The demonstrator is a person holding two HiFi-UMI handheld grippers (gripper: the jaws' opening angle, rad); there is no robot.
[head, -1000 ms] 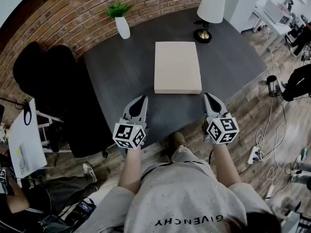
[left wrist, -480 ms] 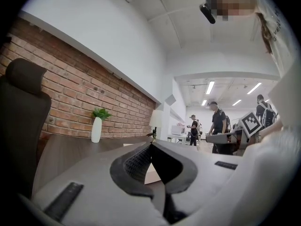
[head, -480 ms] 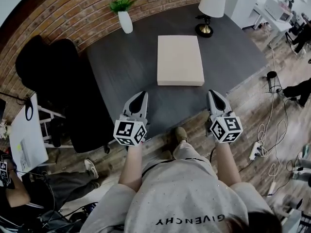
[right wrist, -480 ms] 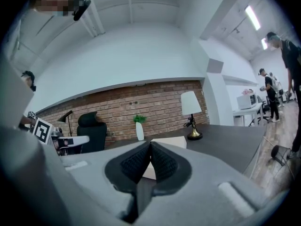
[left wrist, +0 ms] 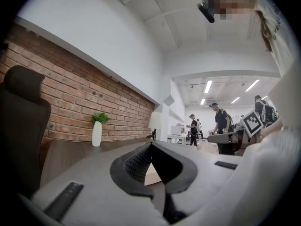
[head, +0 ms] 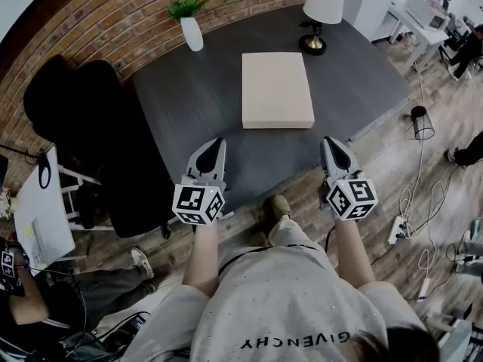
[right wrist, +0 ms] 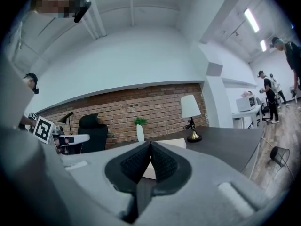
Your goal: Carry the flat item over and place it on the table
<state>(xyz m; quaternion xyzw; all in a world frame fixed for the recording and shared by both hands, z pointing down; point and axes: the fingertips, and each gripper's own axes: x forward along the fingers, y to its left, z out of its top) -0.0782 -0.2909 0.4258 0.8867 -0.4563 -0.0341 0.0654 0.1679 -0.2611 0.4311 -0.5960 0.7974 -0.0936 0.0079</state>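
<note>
A flat beige box point(head: 277, 89) lies on the dark grey table point(head: 196, 104), with nothing touching it. My left gripper point(head: 218, 143) is shut and empty over the table's near edge, to the box's lower left. On the other side, my right gripper point(head: 330, 142) is shut and empty by the same edge, to the lower right of the box. In the left gripper view the jaws point(left wrist: 151, 145) meet at their tips, with a corner of the box point(left wrist: 151, 175) behind them. The right gripper view shows closed jaws point(right wrist: 150, 144) and the box point(right wrist: 172, 143) beyond.
A white vase with a green plant point(head: 189, 26) and a lamp point(head: 323, 10) stand at the table's far side by the brick wall. A black office chair point(head: 90, 134) sits left of the table. Cables and a power strip point(head: 398, 231) lie on the wooden floor at right.
Both grippers have drawn back slightly toward me from the box, which stays put on the table. Their jaws stay shut.
</note>
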